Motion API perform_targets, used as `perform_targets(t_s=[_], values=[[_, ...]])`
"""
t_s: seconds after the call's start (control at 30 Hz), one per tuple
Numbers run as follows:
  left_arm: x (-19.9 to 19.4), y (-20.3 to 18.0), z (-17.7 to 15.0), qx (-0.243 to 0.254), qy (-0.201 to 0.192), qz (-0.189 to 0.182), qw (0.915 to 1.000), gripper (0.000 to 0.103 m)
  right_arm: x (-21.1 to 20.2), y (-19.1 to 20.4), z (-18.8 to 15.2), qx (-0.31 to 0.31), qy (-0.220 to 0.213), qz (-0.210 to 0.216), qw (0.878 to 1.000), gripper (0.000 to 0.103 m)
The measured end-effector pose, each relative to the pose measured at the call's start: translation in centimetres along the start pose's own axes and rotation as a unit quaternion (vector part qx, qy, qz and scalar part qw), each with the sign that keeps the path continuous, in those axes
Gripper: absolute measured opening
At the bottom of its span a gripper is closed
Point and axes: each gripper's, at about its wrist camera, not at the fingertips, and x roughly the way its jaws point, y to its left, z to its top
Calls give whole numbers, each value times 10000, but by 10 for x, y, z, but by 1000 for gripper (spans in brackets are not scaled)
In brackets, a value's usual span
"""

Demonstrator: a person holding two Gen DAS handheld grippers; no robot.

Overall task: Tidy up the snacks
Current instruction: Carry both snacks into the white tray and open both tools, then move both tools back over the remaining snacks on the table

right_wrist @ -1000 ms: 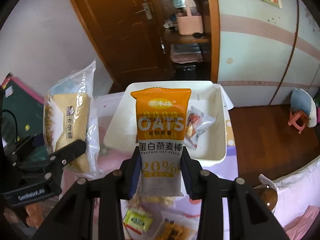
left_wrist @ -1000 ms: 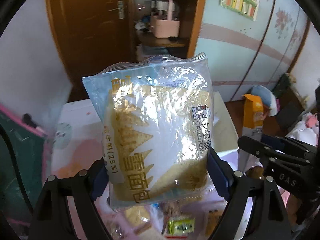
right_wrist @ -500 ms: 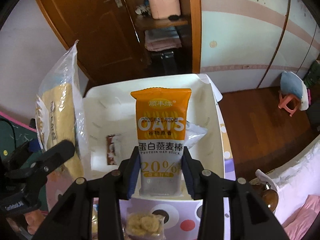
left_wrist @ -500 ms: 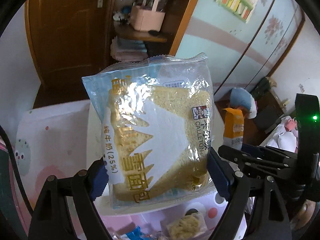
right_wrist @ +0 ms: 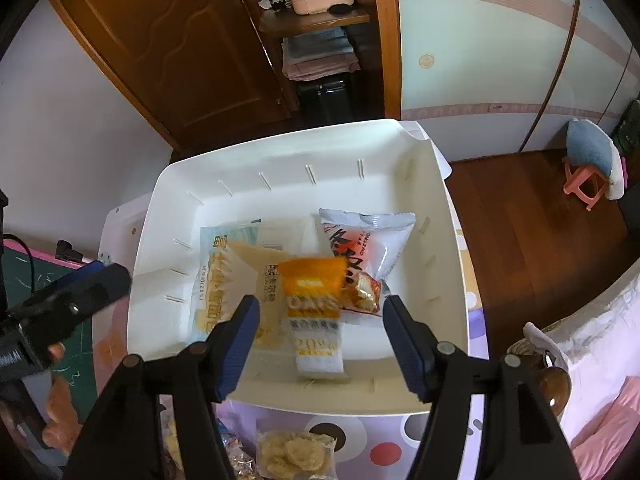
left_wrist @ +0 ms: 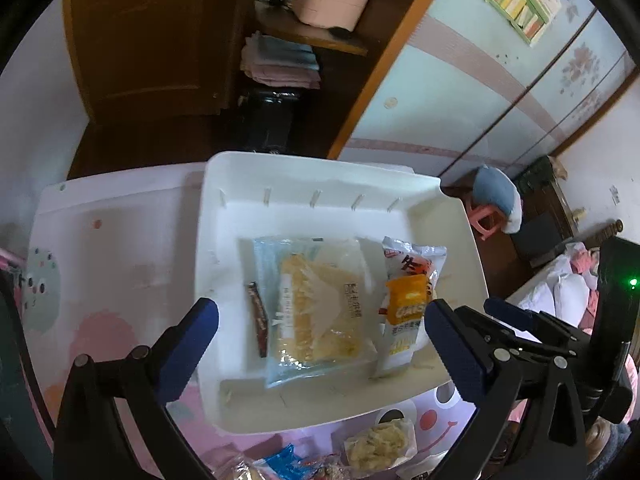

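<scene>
Partway: bread packet and oat bar now in white bin.
Left gripper and right gripper both opening, empty (loose snacks left at 6 o'clock).

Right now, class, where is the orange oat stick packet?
The orange oat stick packet lies in the white plastic bin, between the clear bread bag and the white snack pouch.
</scene>
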Motion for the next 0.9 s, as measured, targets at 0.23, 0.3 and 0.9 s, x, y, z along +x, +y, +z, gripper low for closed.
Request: perform_targets(t_s=[0.23, 0.3, 0.9], values=[[-37, -8, -14, 180, -276, 204, 9992, 102, -12, 2, -4, -44, -21, 70, 10000, 64], [-50, -11, -19, 233, -399, 278, 9985, 102, -19, 4, -7, -63, -43, 100, 9999, 64], [-129, -42, -76, 547, -856, 690, 9924, 102, -85, 17, -54, -362, -327, 223, 9986, 65]])
